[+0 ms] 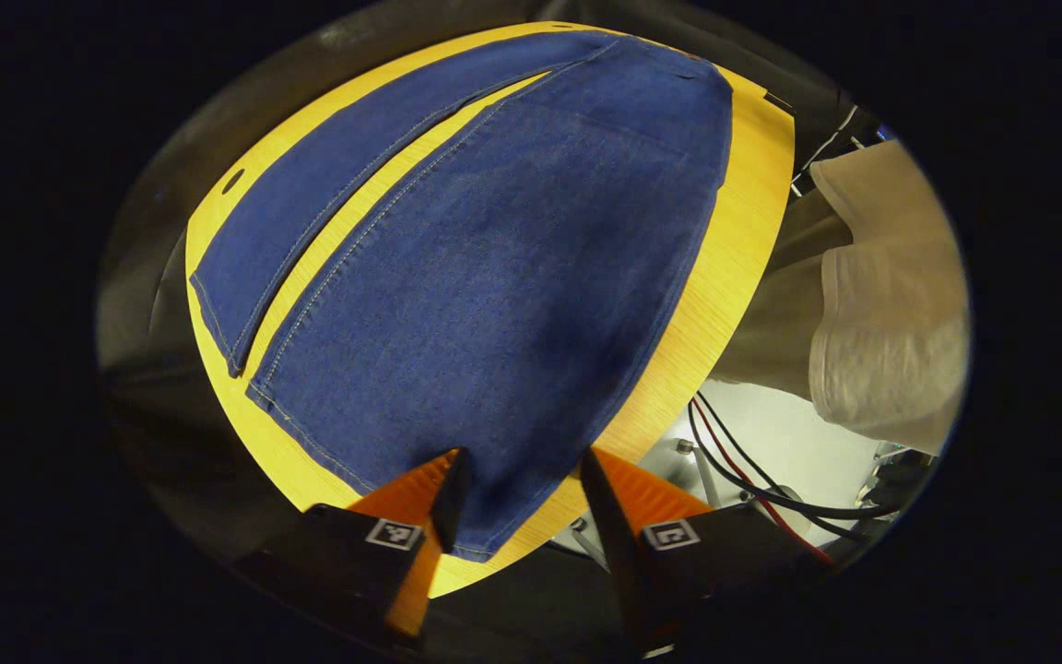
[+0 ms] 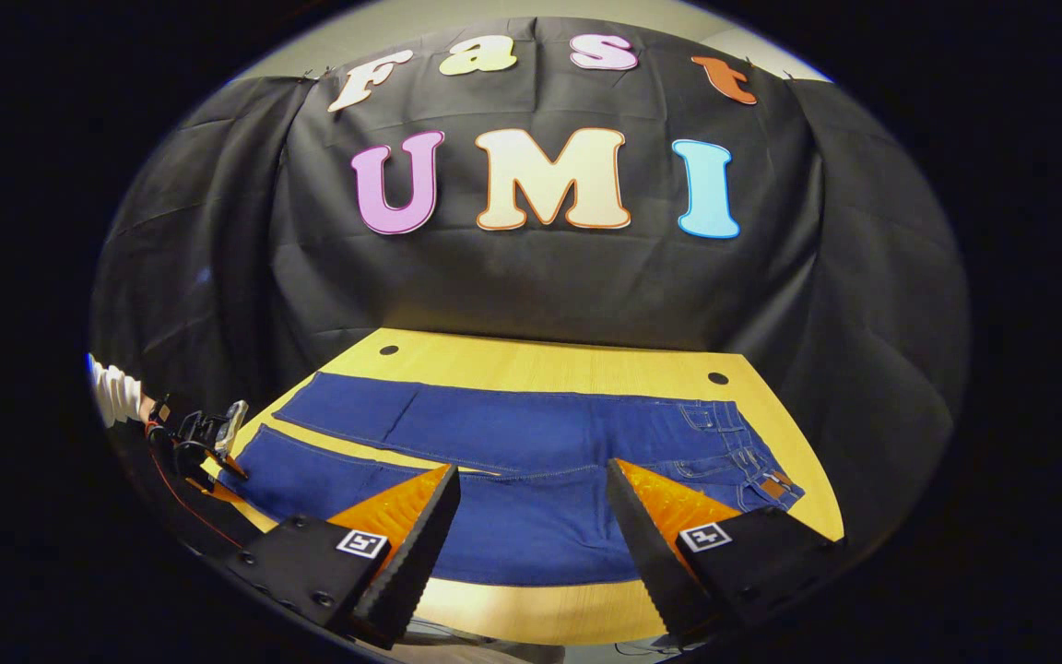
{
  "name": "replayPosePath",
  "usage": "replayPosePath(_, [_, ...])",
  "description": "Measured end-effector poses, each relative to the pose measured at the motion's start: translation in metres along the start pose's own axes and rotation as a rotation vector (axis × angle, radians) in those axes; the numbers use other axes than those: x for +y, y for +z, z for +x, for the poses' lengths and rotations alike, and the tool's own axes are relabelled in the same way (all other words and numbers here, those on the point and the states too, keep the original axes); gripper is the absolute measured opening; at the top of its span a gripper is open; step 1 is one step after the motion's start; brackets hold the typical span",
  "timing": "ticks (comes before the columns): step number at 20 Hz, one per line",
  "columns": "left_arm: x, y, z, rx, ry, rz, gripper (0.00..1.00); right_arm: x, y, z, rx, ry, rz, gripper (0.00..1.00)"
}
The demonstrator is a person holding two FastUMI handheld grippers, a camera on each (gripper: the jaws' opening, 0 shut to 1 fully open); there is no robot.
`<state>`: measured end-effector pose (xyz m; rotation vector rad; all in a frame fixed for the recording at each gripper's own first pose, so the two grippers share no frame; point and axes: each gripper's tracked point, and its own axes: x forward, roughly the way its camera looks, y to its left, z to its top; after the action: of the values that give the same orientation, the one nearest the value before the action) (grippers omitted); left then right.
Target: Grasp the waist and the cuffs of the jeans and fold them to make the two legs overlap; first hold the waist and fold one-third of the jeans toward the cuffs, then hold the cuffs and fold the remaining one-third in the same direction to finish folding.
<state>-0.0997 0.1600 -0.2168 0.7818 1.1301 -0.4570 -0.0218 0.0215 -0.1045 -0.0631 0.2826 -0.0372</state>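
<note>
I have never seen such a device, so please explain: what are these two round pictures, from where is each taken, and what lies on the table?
There is no robot arm here. A person holds a two-finger tool in each hand, and a small camera rides on each tool, looking forward along its jaws.

The left gripper view looks along the left gripper, near a cuff of the jeans. The jaws stand open over the cloth and hold nothing. Beside the table you see the person's light clothing.

The right gripper view looks across the table from its long side. The right gripper is also open and holds nothing. The jeans lie flat and unfolded, legs side by side, waist at the right. At the far left is the other gripper.
</note>
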Motion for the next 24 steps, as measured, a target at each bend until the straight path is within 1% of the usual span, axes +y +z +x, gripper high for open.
replayPosePath(1, [0.001, 0.000, 0.000, -0.002, 0.011, 0.018, 0.54, -0.001, -0.003, 0.000, 0.005, 0.004, -0.002, 0.99])
replayPosePath(3, [0.006, 0.004, 0.005, -0.016, 0.036, 0.037, 0.32, -0.006, -0.006, 0.002, 0.017, 0.012, -0.006, 0.99])
replayPosePath(4, [0.005, 0.006, 0.004, -0.017, 0.039, 0.034, 0.24, -0.010, -0.007, 0.003, 0.025, 0.018, -0.007, 0.99])
replayPosePath(5, [0.005, 0.007, 0.003, -0.017, 0.040, 0.025, 0.20, -0.014, -0.011, 0.005, 0.037, 0.025, -0.011, 0.96])
replayPosePath(6, [0.006, 0.008, 0.002, -0.020, 0.048, 0.017, 0.18, -0.018, -0.014, 0.008, 0.048, 0.031, -0.018, 0.98])
replayPosePath(7, [0.007, 0.009, 0.002, -0.020, 0.051, 0.007, 0.14, -0.023, -0.017, 0.011, 0.062, 0.039, -0.031, 0.99])
replayPosePath(8, [0.007, 0.010, 0.001, -0.022, 0.049, 0.010, 0.07, -0.029, -0.021, 0.014, 0.077, 0.047, -0.046, 0.99])
replayPosePath(9, [0.007, 0.010, 0.002, -0.019, 0.047, 0.014, 0.03, -0.035, -0.029, 0.014, 0.099, 0.061, -0.059, 0.98])
replayPosePath(10, [0.008, 0.010, 0.001, -0.016, 0.042, 0.019, 0.03, -0.041, -0.038, 0.015, 0.125, 0.079, -0.070, 0.99])
replayPosePath(11, [0.008, 0.010, 0.001, -0.008, 0.034, 0.016, 0.01, -0.046, -0.046, 0.016, 0.146, 0.094, -0.082, 0.97])
replayPosePath(12, [0.008, 0.011, 0.001, 0.003, 0.026, 0.008, 0.01, -0.054, -0.054, 0.017, 0.174, 0.102, -0.092, 0.99])
replayPosePath(13, [0.010, 0.010, 0.002, 0.016, 0.018, 0.000, 0.00, -0.062, -0.065, 0.018, 0.203, 0.107, -0.104, 0.97])
replayPosePath(14, [0.010, 0.010, 0.002, 0.029, 0.012, 0.003, 0.00, -0.068, -0.071, 0.020, 0.221, 0.117, -0.112, 0.99])
replayPosePath(15, [0.009, 0.012, 0.003, 0.042, 0.006, 0.013, 0.00, -0.074, -0.079, 0.021, 0.248, 0.130, -0.117, 0.96])
replayPosePath(16, [0.010, 0.011, 0.003, 0.055, 0.001, 0.022, 0.00, -0.080, -0.088, 0.024, 0.276, 0.139, -0.128, 0.99])
replayPosePath(17, [0.009, 0.011, 0.002, 0.067, -0.003, 0.026, 0.00, -0.087, -0.095, 0.027, 0.301, 0.146, -0.151, 0.99])
replayPosePath(19, [0.006, 0.011, 0.001, 0.092, -0.010, 0.024, 0.00, -0.101, -0.113, 0.033, 0.368, 0.171, -0.228, 0.97])
replayPosePath(21, [0.007, 0.012, 0.000, 0.108, -0.017, 0.023, 0.00, -0.114, -0.130, 0.039, 0.436, 0.204, -0.307, 0.99])
replayPosePath(24, [0.006, 0.012, 0.001, 0.123, -0.022, 0.024, 0.00, -0.138, -0.154, 0.049, 0.547, 0.236, -0.458, 1.00])
